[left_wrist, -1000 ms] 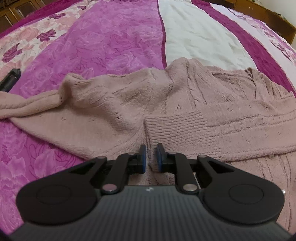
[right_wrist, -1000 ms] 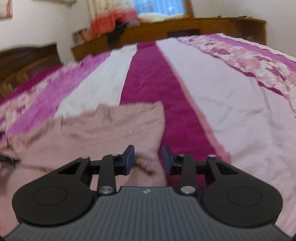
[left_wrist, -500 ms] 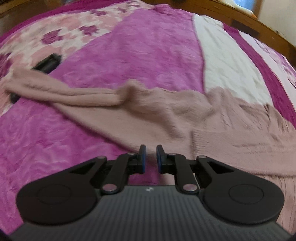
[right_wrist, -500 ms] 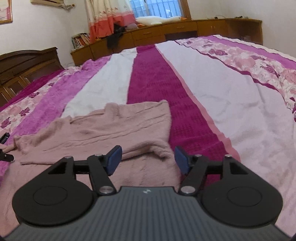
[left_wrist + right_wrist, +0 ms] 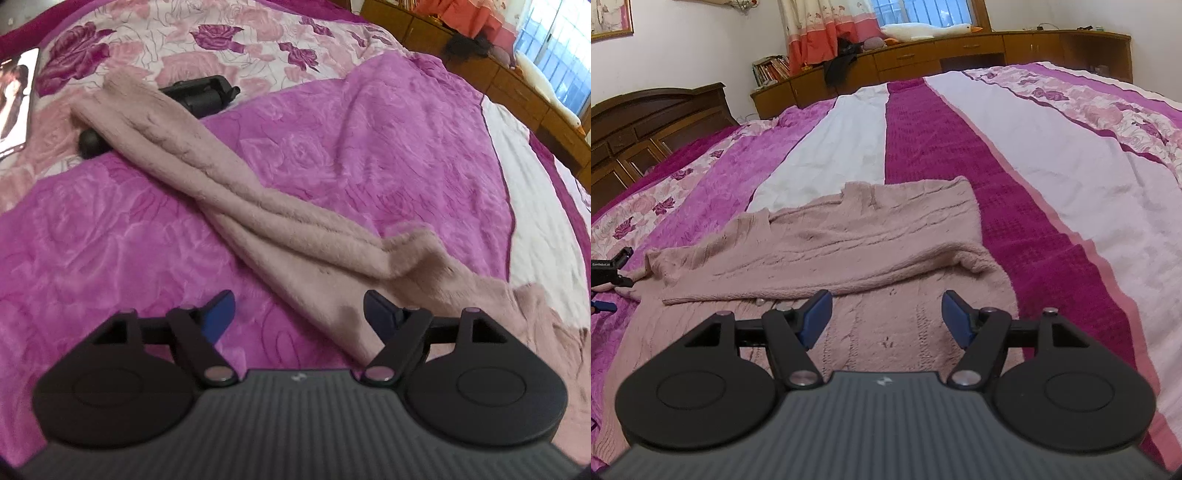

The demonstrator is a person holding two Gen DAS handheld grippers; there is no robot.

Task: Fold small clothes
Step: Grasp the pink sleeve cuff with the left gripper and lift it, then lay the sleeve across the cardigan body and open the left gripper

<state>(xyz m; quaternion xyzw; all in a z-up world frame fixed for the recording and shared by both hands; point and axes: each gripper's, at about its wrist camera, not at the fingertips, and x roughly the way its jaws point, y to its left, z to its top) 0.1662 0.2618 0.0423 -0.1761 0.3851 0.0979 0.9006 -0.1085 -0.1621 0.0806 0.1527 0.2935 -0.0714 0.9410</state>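
A dusty-pink knit sweater (image 5: 871, 236) lies flat on the striped bedspread, one sleeve folded across its body. Its other sleeve (image 5: 229, 184) stretches away to the upper left over the magenta plush stripe, and its cuff rests on a black device. My left gripper (image 5: 297, 306) hovers over the near end of that sleeve. Its jaws are opening wide and the pads press on nothing. My right gripper (image 5: 885, 306) stands open just above the sweater's body, below the folded sleeve, holding nothing.
A black clamp-like device (image 5: 201, 94) lies under the sleeve's cuff, with a phone or picture (image 5: 16, 99) at the far left. The bedspread (image 5: 1052, 177) spreads wide to the right. A wooden headboard (image 5: 646, 122) and low cabinets (image 5: 960, 59) line the walls.
The left gripper swung left along the outstretched sleeve and rolled, and its shut jaws sprang open. The right gripper's jaws widened and it drew back slightly, with the folded sleeve resting on the sweater.
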